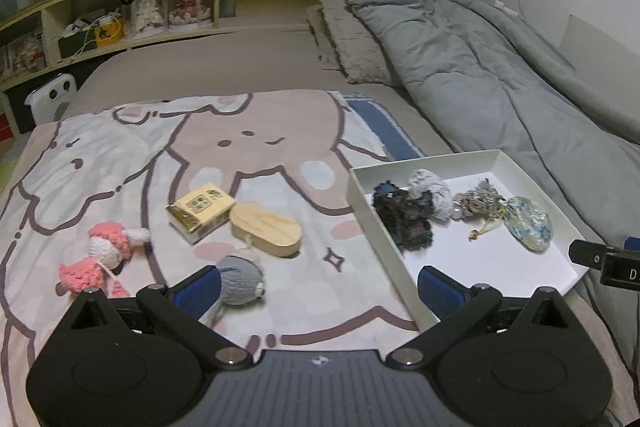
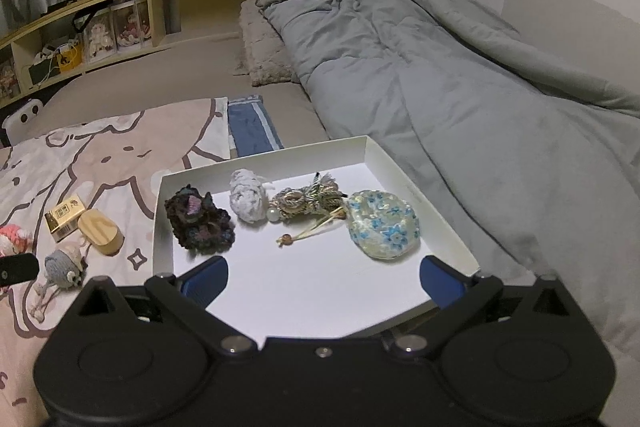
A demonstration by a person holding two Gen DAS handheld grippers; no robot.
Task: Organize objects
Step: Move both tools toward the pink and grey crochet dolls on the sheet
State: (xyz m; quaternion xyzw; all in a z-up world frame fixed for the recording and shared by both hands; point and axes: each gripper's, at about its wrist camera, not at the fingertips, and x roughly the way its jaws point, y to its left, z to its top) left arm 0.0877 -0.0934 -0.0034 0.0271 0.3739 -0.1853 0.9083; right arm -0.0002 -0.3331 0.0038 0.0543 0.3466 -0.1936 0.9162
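**Q:** On the bed, where does the sorting stand?

**Me:** About half done, I judge. Four soft pieces lie inside the white tray [image 2: 420, 199]: a dark crocheted piece [image 2: 200, 223] at ten o'clock from my right gripper [image 2: 322, 279], a pale knitted piece [image 2: 248, 201] at eleven, a braided cord bundle [image 2: 308, 205] at twelve, and a blue-flowered pouch [image 2: 382, 225] at one. They sit in a rough row, the near half of the tray bare.

**Q:** And what is left?

**Me:** Four things out on the cartoon blanket [image 1: 260, 131]. From my left gripper [image 1: 318, 291], the grey knitted mouse [image 1: 242, 279] is just beside the left finger at eleven o'clock. The wooden oval case [image 1: 266, 233] lies at twelve with the yellow box [image 1: 200, 211] touching its far end. The pink crocheted doll [image 1: 106, 251] lies apart at ten.

**Q:** Are you holding anything?

**Me:** No. Both claws are spread wide and empty, the right one over the tray's near edge, the left one over the blanket beside the tray's left wall.

**Q:** What next?

**Me:** Likely the mouse, being nearest. It is soft and should squash under the pads; its dangling cord could trail or snag on the tray wall.
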